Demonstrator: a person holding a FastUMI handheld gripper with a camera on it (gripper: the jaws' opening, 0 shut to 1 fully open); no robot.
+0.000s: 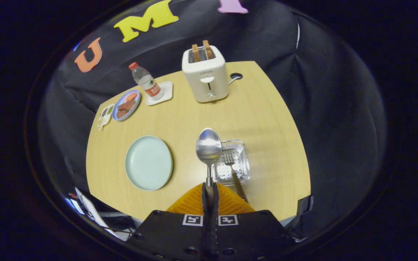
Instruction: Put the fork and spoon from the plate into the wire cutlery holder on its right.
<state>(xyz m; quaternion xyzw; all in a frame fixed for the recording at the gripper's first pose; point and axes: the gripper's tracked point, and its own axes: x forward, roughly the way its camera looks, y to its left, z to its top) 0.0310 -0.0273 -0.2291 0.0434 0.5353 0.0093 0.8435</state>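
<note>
Nearest the lens, the gripper (209, 190) has its two fingers pressed together on the thin handle of a polished steel spoon (208, 146), whose bowl stands up ahead of them toward twelve o'clock, lifted above the table. Both fingers clamp the handle, so the claw is closed on the spoon.

Below lies a pale wooden table (267, 119) with rounded corners, walled at the back and sides by black cloth (325, 72). A round hole (236, 76) for cables sits in the tabletop at three o'clock from the toaster.

Counting what stands on it: one empty pale-green round plate (148, 162) at nine o'clock from the spoon's bowl; one clear, perforated rectangular cutlery holder (230, 163) just beside the spoon at three to four o'clock, with one steel fork (232, 166) lying in it, tines pointing away from the fingers and handle sticking out over the near rim. Farther off at twelve o'clock stands one cream toaster (205, 74) with two slices of toast (201, 52) in its slots. At eleven o'clock are one clear plastic bottle (145, 80) with a red cap on a white square coaster (165, 93), one blue plate of food (126, 105), and one small white divided dish (105, 115) beside it.

The gripper points level across the table's near edge, aimed between plate and holder.
</note>
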